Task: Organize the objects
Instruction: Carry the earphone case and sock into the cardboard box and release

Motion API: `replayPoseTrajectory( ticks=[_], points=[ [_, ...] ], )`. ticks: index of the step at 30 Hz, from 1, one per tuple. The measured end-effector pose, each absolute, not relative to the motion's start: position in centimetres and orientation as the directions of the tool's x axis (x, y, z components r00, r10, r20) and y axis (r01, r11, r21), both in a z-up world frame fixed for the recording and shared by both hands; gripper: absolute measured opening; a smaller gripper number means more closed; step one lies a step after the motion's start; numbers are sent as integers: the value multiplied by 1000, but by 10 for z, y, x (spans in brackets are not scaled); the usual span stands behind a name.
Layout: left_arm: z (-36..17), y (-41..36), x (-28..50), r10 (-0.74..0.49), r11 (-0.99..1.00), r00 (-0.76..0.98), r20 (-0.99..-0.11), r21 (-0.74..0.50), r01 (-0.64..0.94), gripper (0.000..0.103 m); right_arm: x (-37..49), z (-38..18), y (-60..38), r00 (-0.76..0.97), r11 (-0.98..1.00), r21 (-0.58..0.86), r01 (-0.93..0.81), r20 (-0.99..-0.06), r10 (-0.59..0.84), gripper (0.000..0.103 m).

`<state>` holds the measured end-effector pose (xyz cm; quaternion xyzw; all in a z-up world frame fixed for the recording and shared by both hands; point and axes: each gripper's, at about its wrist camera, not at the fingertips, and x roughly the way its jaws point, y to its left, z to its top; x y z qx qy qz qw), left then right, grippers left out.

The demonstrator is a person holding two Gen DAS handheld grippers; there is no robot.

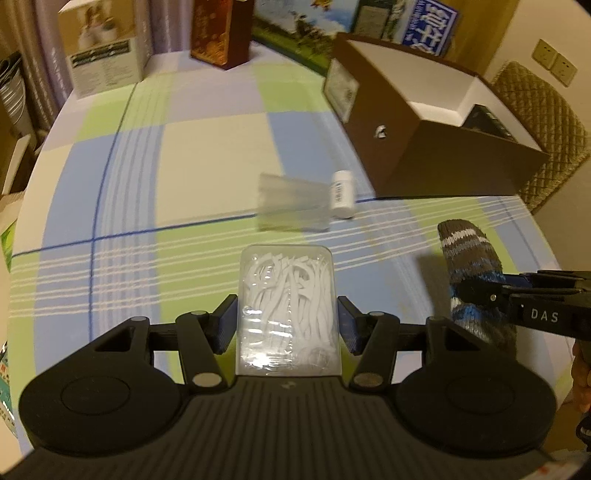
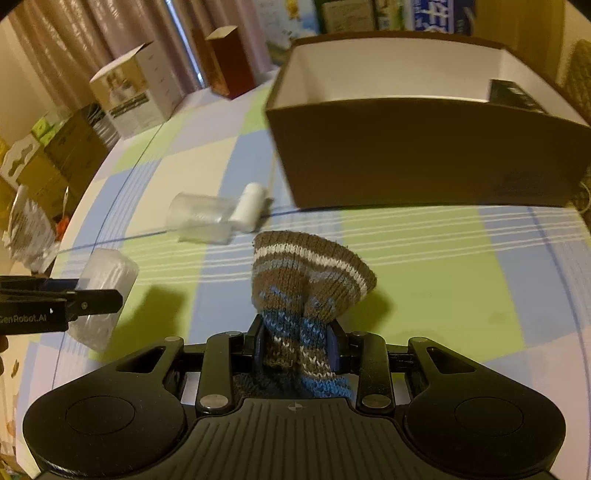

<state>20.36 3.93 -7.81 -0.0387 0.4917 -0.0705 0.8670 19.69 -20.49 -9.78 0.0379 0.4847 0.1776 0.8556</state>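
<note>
My left gripper (image 1: pixel 287 320) is shut on a clear plastic box of white floss picks (image 1: pixel 287 295), held above the checked tablecloth; the same box (image 2: pixel 105 291) shows at the left of the right wrist view. My right gripper (image 2: pixel 295 347) is shut on a brown and blue striped knitted sock (image 2: pixel 306 280), which also appears at the right of the left wrist view (image 1: pixel 469 258). Ahead lies a clear tube with a white cap (image 1: pixel 306 201) on its side (image 2: pixel 218 214). A brown open box (image 1: pixel 428 122) with a white inside (image 2: pixel 406 74) stands beyond it, a dark item in its far corner.
Cartons stand along the table's far edge: a white one (image 1: pixel 103 55), a red-brown one (image 1: pixel 221 33) and printed packages (image 1: pixel 424 26). A quilted chair back (image 1: pixel 546 122) is behind the brown box. More cartons and bags crowd the left side (image 2: pixel 55 162).
</note>
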Motion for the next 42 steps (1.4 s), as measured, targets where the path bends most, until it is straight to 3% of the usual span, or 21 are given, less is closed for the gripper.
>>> replayPoseTrajectory(
  ticks=[15, 32, 42],
  points=[
    [-42, -49, 240, -216, 973, 567, -795, -129, 190, 52, 231, -52, -284, 585, 938, 232, -257, -736, 342, 29],
    [3, -140, 348, -243, 965, 656, -715, -111, 236, 52, 346, -3, -342, 656, 914, 229, -336, -640, 401, 29],
    [-18, -170, 424, -226, 970, 617, -754, -116, 214, 52, 430, -26, -337, 606, 907, 186, -377, -691, 394, 29]
  ],
)
